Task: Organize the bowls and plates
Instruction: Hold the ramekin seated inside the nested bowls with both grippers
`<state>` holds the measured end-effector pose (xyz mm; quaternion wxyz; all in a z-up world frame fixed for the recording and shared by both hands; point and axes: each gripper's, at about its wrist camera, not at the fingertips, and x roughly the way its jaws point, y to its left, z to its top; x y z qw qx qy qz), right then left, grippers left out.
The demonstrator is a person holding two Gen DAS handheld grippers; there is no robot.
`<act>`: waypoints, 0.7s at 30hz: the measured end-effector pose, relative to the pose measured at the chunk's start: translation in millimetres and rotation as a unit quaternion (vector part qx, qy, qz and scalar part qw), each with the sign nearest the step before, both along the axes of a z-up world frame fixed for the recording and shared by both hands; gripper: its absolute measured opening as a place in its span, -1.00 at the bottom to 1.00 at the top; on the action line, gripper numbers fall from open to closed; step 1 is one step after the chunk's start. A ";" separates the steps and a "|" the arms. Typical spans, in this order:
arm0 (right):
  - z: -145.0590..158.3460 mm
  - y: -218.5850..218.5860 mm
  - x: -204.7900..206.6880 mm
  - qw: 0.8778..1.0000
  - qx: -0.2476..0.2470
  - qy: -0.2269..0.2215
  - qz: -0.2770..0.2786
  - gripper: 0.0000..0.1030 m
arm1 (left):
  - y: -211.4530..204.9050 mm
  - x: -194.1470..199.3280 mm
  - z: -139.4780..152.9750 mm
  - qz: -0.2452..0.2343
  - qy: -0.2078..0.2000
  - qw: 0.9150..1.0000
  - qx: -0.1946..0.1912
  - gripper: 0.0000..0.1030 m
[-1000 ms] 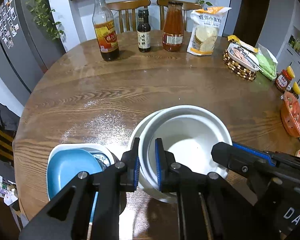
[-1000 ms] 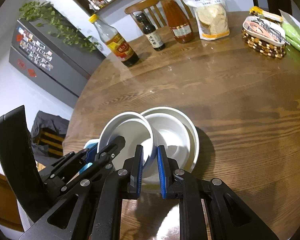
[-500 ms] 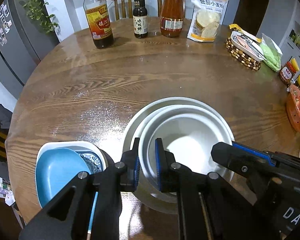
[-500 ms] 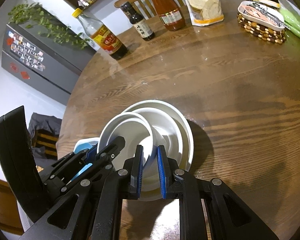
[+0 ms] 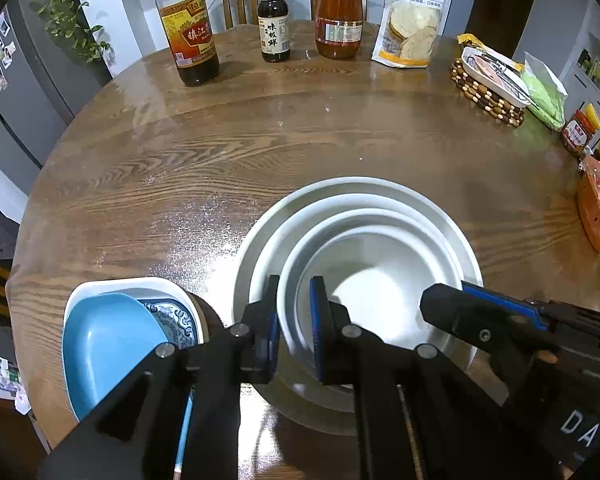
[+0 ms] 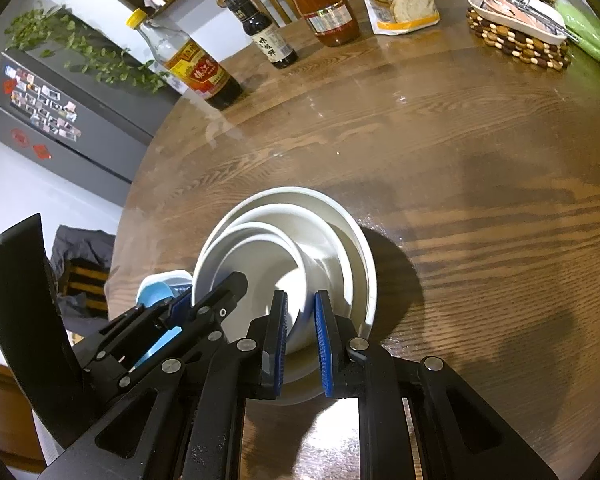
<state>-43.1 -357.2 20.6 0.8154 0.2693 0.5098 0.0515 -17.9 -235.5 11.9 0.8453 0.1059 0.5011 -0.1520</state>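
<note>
I hold a white bowl by its rim from both sides. My left gripper is shut on the rim's left side. My right gripper is shut on the rim's right side and also shows in the left wrist view. The white bowl hangs low inside a wider white dish on the round wooden table. I cannot tell whether the two touch. In the right wrist view the bowl leans within the wider white dish. The left gripper grips the far rim.
A blue plate lies in a white square dish with a blue-patterned bowl at the table's near left edge. Three bottles and a flour bag stand at the far edge. A beaded trivet, jars and an orange container line the right side.
Both grippers have sunk with the white bowl, bringing it down over and into the wider white dish. The grips on the rim are unchanged.
</note>
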 end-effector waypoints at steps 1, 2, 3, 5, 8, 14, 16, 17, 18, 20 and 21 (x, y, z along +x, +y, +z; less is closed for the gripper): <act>-0.2 0.1 0.3 1.000 -0.001 0.000 0.000 -0.67 | 0.2 0.2 -0.1 0.000 0.000 1.000 0.000 -0.78; -0.1 0.1 0.3 1.000 -0.001 0.000 0.000 -0.67 | 0.1 0.2 0.0 0.000 0.000 1.000 0.000 -0.78; -0.2 0.3 0.4 1.000 -0.002 0.001 0.000 -0.67 | 0.0 -0.1 -0.1 -0.001 -0.001 1.000 0.001 -0.78; -0.4 0.9 0.8 1.000 -0.003 0.001 -0.001 -0.67 | -0.7 -0.5 -0.2 -0.002 -0.003 1.000 0.004 -0.78; -0.7 0.8 0.6 1.000 -0.004 0.001 0.001 -0.66 | -1.8 -0.5 -0.6 -0.004 -0.005 1.000 0.006 -0.76; -1.6 -0.4 -0.3 1.000 -0.002 0.003 0.004 -0.66 | -4.6 -1.5 -1.4 -0.008 -0.008 1.000 0.011 -0.67; -1.0 -0.3 0.0 1.000 -0.003 0.004 0.005 -0.66 | -5.2 -1.7 -1.4 -0.009 -0.008 1.000 0.011 -0.65; -1.0 -0.3 0.1 1.000 -0.003 0.004 0.005 -0.66 | -5.1 -1.9 -1.4 -0.009 -0.008 1.000 0.011 -0.63; -1.0 -0.4 0.2 1.000 -0.004 0.004 0.006 -0.66 | -5.5 -2.0 -1.6 -0.010 -0.008 1.000 0.011 -0.61; -0.8 -0.1 -0.4 1.000 -0.005 0.004 0.007 -0.66 | -5.5 -2.0 -1.7 -0.010 -0.008 1.000 0.012 -0.60; -0.8 0.0 -0.3 1.000 -0.005 0.004 0.007 -0.66 | -6.0 -2.2 -1.7 -0.010 -0.008 1.000 0.012 -0.59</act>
